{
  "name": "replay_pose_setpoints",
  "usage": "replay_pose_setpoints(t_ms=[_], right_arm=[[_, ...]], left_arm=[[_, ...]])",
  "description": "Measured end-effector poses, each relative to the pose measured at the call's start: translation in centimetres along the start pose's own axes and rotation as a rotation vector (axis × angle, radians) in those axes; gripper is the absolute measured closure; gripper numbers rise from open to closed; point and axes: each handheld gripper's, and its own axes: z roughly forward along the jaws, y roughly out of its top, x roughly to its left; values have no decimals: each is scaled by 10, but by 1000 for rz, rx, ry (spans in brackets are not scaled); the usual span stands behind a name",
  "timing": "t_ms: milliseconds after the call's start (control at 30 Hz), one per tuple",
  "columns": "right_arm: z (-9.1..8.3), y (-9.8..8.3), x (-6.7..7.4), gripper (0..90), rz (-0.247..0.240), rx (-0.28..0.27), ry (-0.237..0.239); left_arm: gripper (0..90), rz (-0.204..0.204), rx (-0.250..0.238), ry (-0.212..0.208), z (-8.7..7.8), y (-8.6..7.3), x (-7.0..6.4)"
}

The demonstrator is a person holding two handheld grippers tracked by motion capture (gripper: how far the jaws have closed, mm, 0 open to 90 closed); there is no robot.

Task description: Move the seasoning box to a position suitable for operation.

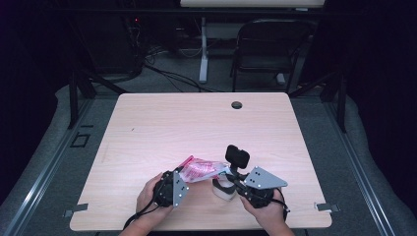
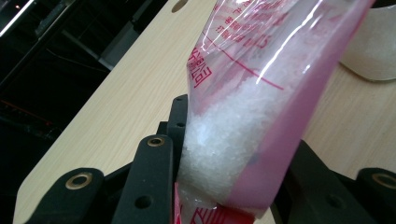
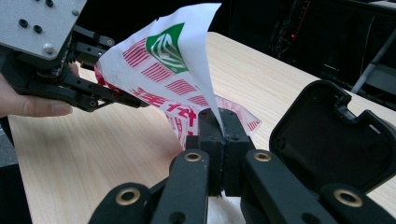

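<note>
Bag (image 2: 261,93): pink plastic pouch of white grains, stretched between the two grippers above the table (image 1: 162,123).
Left gripper (image 2: 233,186): jaws clamped on the bag's grain-filled end.
Right gripper (image 3: 219,126): jaws pinched tight on the bag's thin edge.
Cup (image 1: 222,189): white, just beside the right jaws.

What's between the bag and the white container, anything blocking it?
Nothing visible. The pink bag is clamped between both grippers, left gripper on its crystal-filled body, right gripper on a thin edge. The white container sits on the table just beyond the bag, nothing between them.
</note>
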Motion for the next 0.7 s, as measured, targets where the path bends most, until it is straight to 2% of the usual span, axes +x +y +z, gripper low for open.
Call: replay_pose_setpoints(t_ms=[200, 433, 533, 667, 700], right_arm=[[0, 0, 0, 897, 0, 3, 1], [1, 0, -1, 893, 0, 2, 3], [1, 0, 0, 892, 1, -1, 4], [1, 0, -1, 884, 3, -1, 7], [1, 0, -1, 876, 5, 1, 11]], left_arm=[[706, -12, 3, -13, 1, -1, 0], [708, -46, 4, -39, 3, -3, 0], [708, -45, 6, -45, 3, -3, 1], [709, -62, 4, -55, 5, -4, 1], [709, -78, 6, -70, 6, -6, 2]])
